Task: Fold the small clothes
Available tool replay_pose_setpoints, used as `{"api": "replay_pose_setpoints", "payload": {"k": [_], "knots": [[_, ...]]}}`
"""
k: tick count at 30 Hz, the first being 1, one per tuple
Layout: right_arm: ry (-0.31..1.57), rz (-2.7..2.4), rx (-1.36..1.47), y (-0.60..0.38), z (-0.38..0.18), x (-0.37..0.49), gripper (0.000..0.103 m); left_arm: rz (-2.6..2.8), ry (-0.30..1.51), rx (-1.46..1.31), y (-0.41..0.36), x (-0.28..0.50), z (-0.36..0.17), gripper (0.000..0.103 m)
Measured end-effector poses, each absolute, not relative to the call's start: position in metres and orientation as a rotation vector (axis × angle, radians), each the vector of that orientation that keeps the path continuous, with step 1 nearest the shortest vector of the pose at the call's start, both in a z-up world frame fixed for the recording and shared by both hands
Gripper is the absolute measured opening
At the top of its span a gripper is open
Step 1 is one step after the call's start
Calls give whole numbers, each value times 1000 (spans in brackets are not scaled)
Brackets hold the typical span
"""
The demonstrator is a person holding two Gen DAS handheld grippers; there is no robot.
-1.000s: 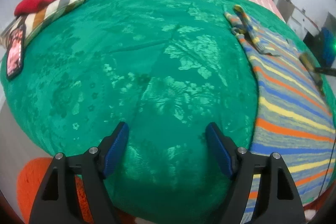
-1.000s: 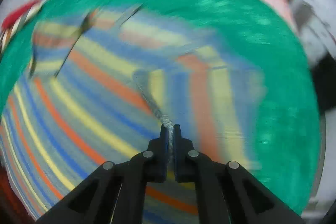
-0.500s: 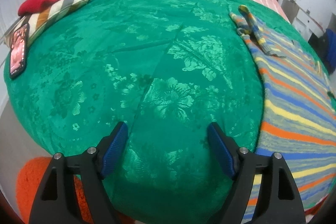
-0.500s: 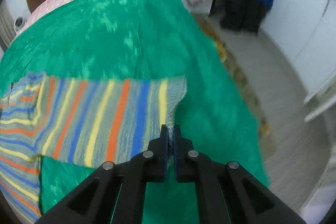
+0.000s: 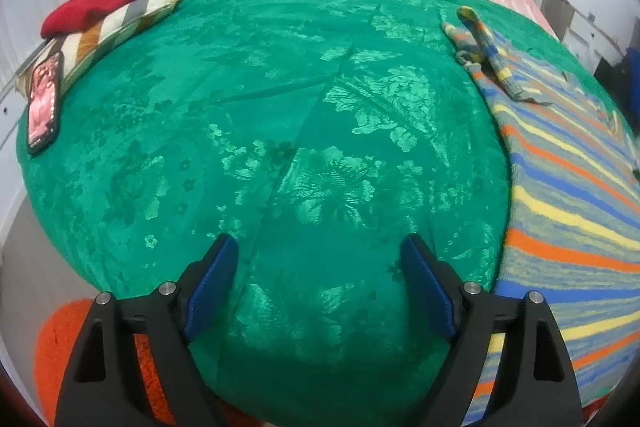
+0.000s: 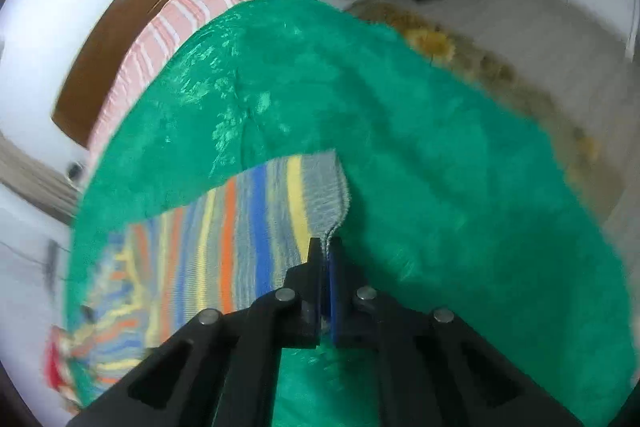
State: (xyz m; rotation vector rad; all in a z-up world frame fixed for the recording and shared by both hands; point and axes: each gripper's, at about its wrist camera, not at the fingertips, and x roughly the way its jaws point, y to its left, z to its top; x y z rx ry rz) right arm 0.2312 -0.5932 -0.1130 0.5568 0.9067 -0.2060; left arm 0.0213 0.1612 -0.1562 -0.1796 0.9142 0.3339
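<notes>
Right wrist view shows the right tool pinching the grey hem corner of the striped garment, drawing it flat across the green bedspread for folding. The left tool, empty, is opening over bare bedspread, garment to its right.

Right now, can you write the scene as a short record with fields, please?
surface: green bedspread
garment: striped knit garment, spread at the right side of the bedspread
right gripper: shut on the garment's grey edge
left gripper: jaws opening, nothing between them
other items: phone, striped cushion, red cloth
</notes>
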Motion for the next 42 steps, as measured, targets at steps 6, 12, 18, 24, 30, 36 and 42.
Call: {"api": "replay_pose_setpoints", "payload": {"k": [6,12,18,24,30,36,42], "knots": [[968,-329,352,-594,-120,233,1,343,915,-171,161,23,-157,88],[976,-297,330,-592,-124,225,37,357,916,-171,163,24,-159,95],[832,-333,202,-573,-94,187,68,379,923,-187,169,25,-160,103],[728,-235,174,-524,-80,109,80,373,918,-197,170,26,-165,103],[673,-186,196,-469,-94,45,82,350,913,-224,175,24,-167,103],[675,-163,101,-432,-115,36,90,354,899,-187,170,22,-169,103],[715,-201,111,-435,-140,35,90,339,917,-191,171,23,-167,103]]}}
